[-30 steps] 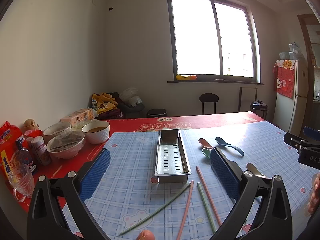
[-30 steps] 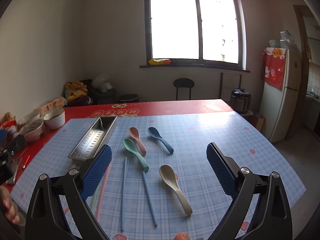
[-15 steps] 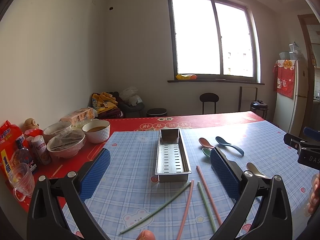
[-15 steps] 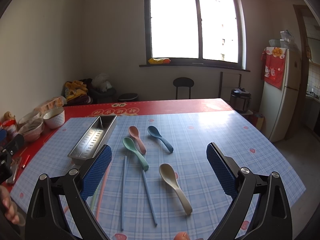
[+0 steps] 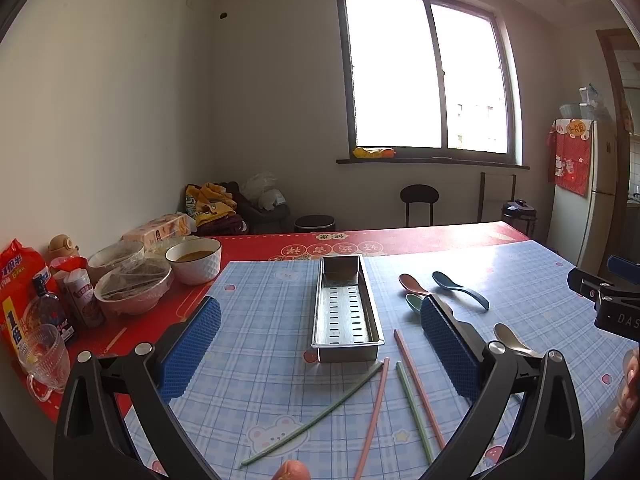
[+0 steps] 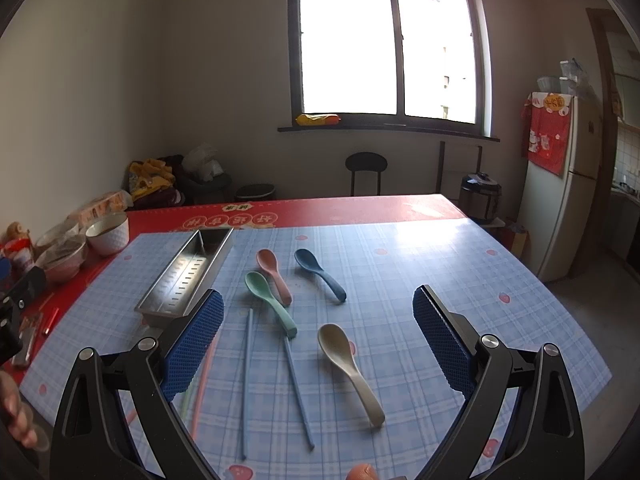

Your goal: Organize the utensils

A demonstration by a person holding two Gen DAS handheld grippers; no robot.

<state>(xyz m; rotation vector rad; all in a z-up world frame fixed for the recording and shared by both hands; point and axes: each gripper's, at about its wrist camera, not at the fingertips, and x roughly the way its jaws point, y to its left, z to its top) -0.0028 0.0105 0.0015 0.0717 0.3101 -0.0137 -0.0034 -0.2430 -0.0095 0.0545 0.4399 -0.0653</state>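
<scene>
The left claw (image 5: 320,344) gapes empty; its right finger hides part of a green spoon (image 5: 413,302). Ahead between its fingers, the tray (image 5: 346,308) runs lengthwise away. The right claw (image 6: 318,340) gapes empty above the beige spoon (image 6: 348,364), handle pointing near-right.

The left gripper (image 5: 320,338) is showing two black, curved arms ending in fingers (image 5: 191,346) faced with blue, dimpled pads, and round silver screws are sitting at the joints. The right gripper (image 6: 318,338) is wearing the same black frame, blue pads and silver screws. On its black body, white letters "DAS" (image 5: 627,319) are reading. Bare skin-toned fingertips are peeking in at the frame edges.
</scene>
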